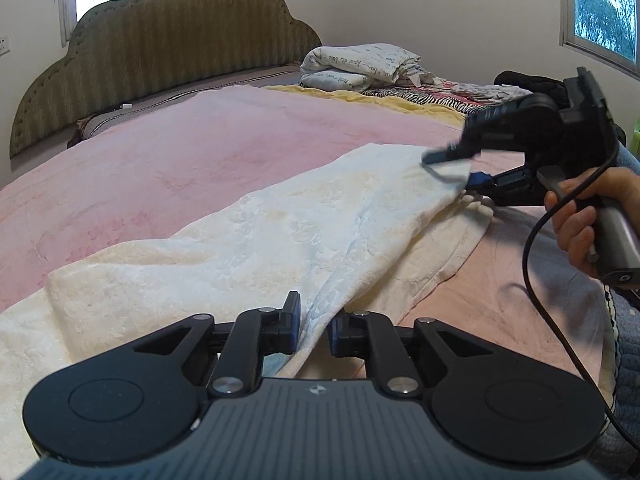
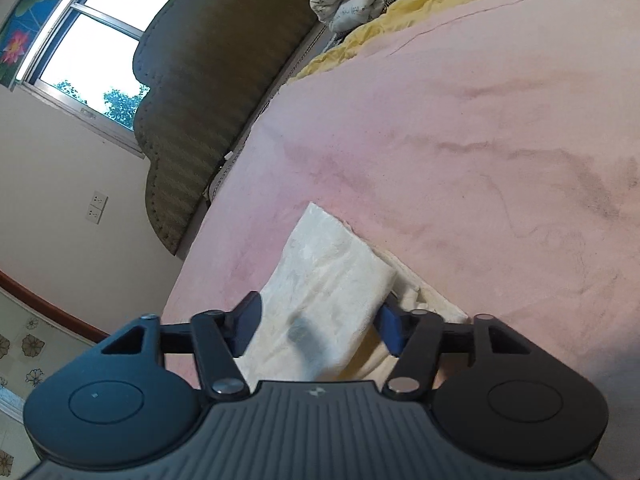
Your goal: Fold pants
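Cream-white fleece pants (image 1: 256, 240) lie across the pink bed blanket (image 1: 200, 152), one layer lifted and stretched between both grippers. My left gripper (image 1: 314, 326) at the bottom of its view has its jaws narrowly apart with a fold of the pants between the pads. My right gripper (image 1: 452, 170) at the right of the left wrist view holds the far end of the pants raised above the blanket. In the right wrist view the pants (image 2: 324, 292) run between the right gripper's (image 2: 320, 320) widely spread fingers.
A padded olive headboard (image 1: 160, 52) stands behind the bed. Folded printed bedding (image 1: 356, 66), a yellow blanket (image 1: 360, 98), zebra-print cloth and dark clothes pile at the far right. A black cable (image 1: 532, 264) hangs from the right gripper. Windows sit on both walls.
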Available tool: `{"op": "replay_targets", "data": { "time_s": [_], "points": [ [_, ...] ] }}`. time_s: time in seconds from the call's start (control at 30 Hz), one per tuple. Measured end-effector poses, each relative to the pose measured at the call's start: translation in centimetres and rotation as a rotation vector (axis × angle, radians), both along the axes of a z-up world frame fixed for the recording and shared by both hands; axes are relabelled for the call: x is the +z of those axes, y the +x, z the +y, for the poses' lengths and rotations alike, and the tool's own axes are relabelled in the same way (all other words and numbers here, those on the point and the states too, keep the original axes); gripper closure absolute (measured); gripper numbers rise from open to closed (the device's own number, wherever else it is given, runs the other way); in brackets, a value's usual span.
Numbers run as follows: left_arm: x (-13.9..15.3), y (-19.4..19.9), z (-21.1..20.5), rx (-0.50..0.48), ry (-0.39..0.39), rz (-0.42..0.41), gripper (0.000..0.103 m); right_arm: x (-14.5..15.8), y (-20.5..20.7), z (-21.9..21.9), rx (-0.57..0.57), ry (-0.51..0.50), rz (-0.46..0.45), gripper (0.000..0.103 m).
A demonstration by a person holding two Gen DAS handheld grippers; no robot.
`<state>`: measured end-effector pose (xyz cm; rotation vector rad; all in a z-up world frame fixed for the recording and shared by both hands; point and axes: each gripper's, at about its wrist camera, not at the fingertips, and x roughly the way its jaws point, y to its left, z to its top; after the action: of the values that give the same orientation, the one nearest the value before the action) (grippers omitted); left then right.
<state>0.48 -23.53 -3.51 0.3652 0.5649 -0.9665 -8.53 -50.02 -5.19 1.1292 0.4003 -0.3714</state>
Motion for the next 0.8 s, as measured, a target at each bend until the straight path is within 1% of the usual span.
{"op": "replay_targets", "data": {
  "time_s": [0.03, 0.07, 0.13, 0.2, 0.27, 0.33, 0.37, 0.4, 0.47, 0.53, 0.57, 0.6, 0.63, 0.67, 0.7, 0.73, 0.77, 0.8],
  "points": [
    [0.0, 0.1, 0.1, 0.002, -0.007, 0.006, 0.081, -0.3, 0.2, -0.1, -0.014, 0.0, 0.011, 0.081],
    [0.1, 0.2, 0.2, 0.004, -0.016, 0.015, 0.089, -0.5, 0.4, -0.1, -0.023, -0.005, 0.017, 0.095],
    [0.6, 0.1, 0.7, 0.001, -0.037, 0.021, 0.09, -0.1, 0.0, 0.3, -0.033, -0.038, 0.006, 0.096],
    [1.1, -0.4, 1.0, -0.024, -0.043, 0.008, 0.09, 1.2, -1.1, 1.0, -0.047, -0.09, -0.005, 0.096],
    [1.2, -1.0, 0.9, -0.063, -0.022, -0.005, 0.089, 2.3, -2.7, 1.4, -0.051, -0.125, -0.014, 0.096],
    [0.2, -1.3, 0.3, -0.08, 0.024, -0.013, 0.089, 2.5, -3.3, 1.4, -0.034, -0.162, 0.031, 0.096],
    [-0.5, -1.3, 0.1, -0.079, 0.044, -0.013, 0.089, 2.0, -3.2, 1.2, -0.024, -0.16, 0.059, 0.096],
    [-0.9, -1.4, 0.0, -0.078, 0.054, -0.014, 0.09, 1.3, -3.1, 0.9, -0.026, -0.137, 0.076, 0.096],
    [-0.6, -1.8, 0.4, -0.089, 0.05, -0.031, 0.09, -0.1, -2.6, 0.2, -0.019, -0.066, 0.091, 0.096],
    [-0.1, -2.0, 0.8, -0.113, 0.055, -0.046, 0.09, -0.2, -2.9, 0.0, -0.033, -0.037, 0.082, 0.095],
    [0.1, -2.1, 1.0, -0.121, 0.056, -0.047, 0.09, 0.3, -3.3, 0.0, -0.051, -0.044, 0.079, 0.093],
    [0.2, -2.2, 1.3, -0.128, 0.055, -0.043, 0.088, 1.0, -3.7, 0.3, -0.088, -0.074, 0.082, 0.089],
    [0.4, -2.3, 1.4, -0.139, 0.056, -0.033, 0.085, 2.0, -4.1, 0.7, -0.149, -0.139, 0.114, 0.087],
    [0.5, -2.4, 1.6, -0.151, 0.058, -0.017, 0.08, 3.2, -4.3, 1.3, -0.205, -0.229, 0.157, 0.086],
    [0.8, -2.5, 1.7, -0.157, 0.056, 0.001, 0.078, 4.3, -4.1, 2.0, -0.222, -0.32, 0.172, 0.086],
    [1.1, -2.7, 1.9, -0.16, 0.05, 0.014, 0.076, 5.3, -3.5, 2.5, -0.203, -0.383, 0.164, 0.086],
    [1.4, -2.8, 2.1, -0.168, 0.04, 0.03, 0.072, 6.1, -2.5, 3.1, -0.145, -0.424, 0.147, 0.086],
    [1.8, -2.9, 2.3, -0.172, 0.026, 0.042, 0.066, 6.7, -1.2, 3.5, -0.073, -0.438, 0.128, 0.085]
  ]
}}
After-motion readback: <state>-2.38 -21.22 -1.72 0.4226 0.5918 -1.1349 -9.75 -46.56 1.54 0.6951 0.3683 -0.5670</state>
